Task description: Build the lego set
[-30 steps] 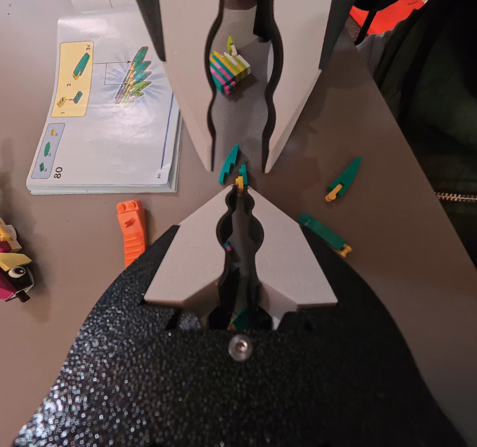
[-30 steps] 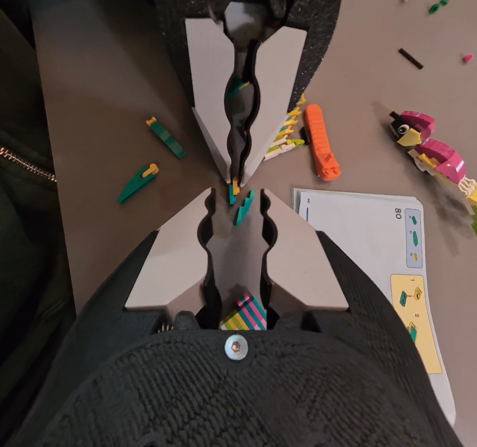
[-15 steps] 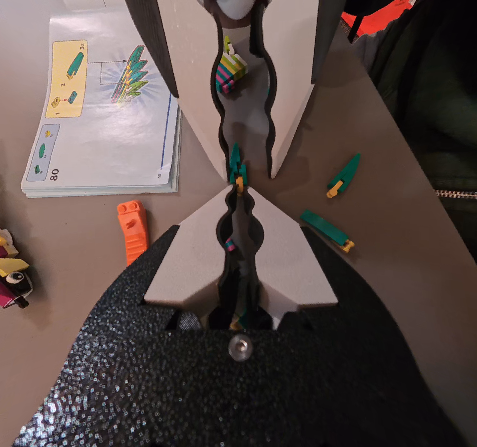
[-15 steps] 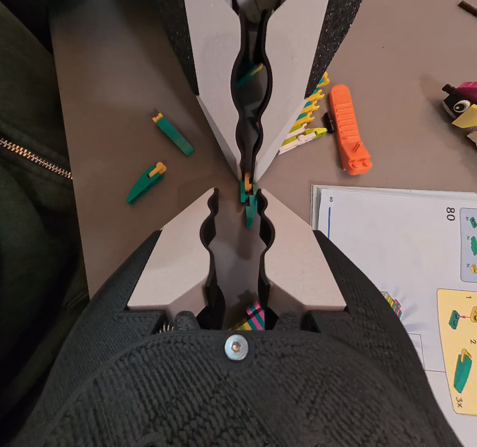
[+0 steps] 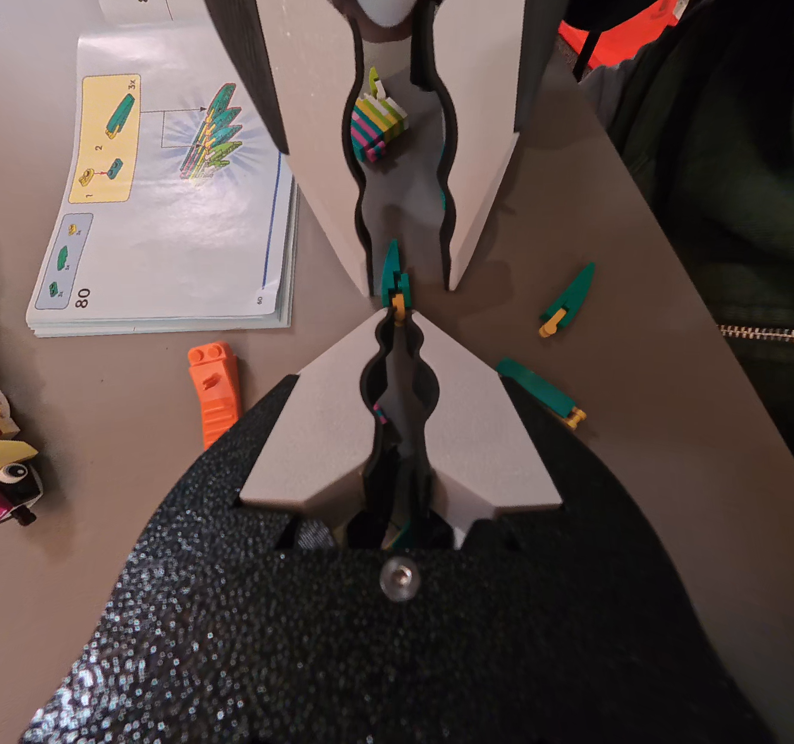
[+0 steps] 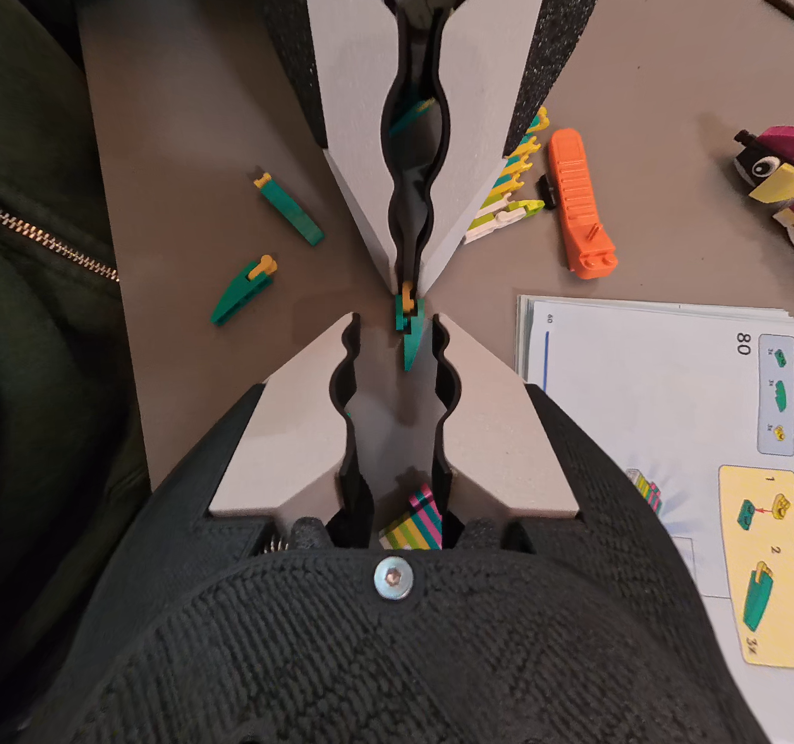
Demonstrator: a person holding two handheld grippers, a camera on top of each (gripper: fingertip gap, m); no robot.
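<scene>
Tip to tip over the desk (image 5: 129, 444): the left gripper (image 5: 398, 315) has its fingers (image 5: 343, 401) pinched tight on the yellow clip end of a small teal feather piece (image 5: 396, 280). Facing it, the right gripper (image 6: 395, 319) has its fingers (image 6: 300, 422) spread wide, the feather's pointed tip (image 6: 411, 345) sitting in the gap between them, untouched. Two more teal feathers (image 6: 245, 289) lie beside.

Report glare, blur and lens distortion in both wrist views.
Left wrist view: glare whitens the glossy booklet, the table edge bows from the wide-angle lens, and the left hand-held gripper housing at the bottom is soft. Right wrist view: the teal piece is sharp, the bird at the edge looks stretched, and the shadows are soft.
</scene>
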